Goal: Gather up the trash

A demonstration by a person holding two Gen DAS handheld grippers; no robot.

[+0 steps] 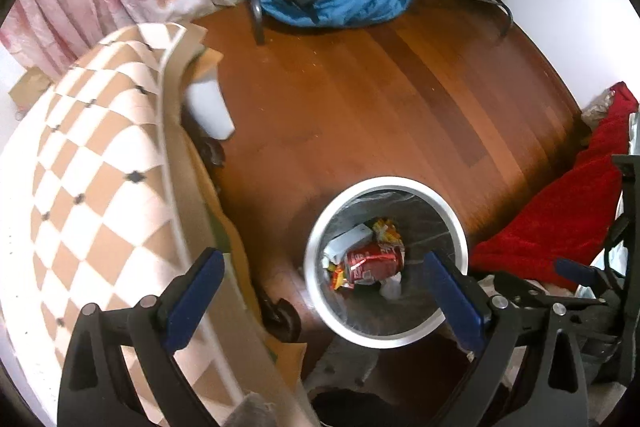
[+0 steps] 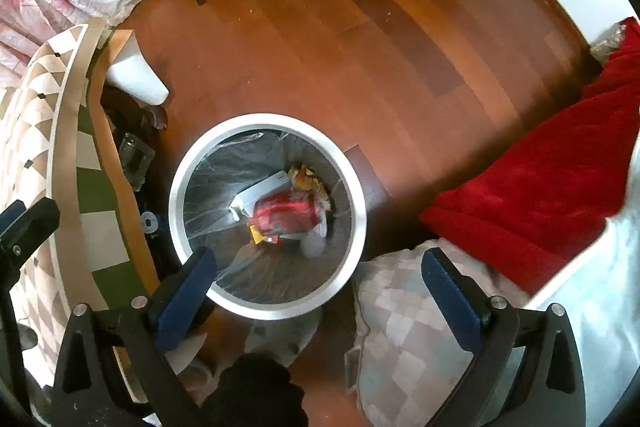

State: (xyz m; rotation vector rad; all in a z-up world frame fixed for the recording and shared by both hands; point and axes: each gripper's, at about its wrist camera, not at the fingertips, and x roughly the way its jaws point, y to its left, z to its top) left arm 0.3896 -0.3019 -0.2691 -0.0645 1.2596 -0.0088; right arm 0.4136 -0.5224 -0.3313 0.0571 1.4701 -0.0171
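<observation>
Both tongs over round white-rimmed, plastic-lined bin [image 2: 267, 215] on wood floor [image 2: 360, 47]. Right tongs [image 2: 318, 279] nearer, bin just ahead/left of centre; left tongs [image 1: 322, 281] have it ahead/right. Both sets apart, nothing held. In bin: crushed red can [image 2: 288, 213] lying sideways, white carton [image 2: 260, 195], yellow wrappers [image 2: 308, 181]. No loose trash seen on floor; looks near done.
</observation>
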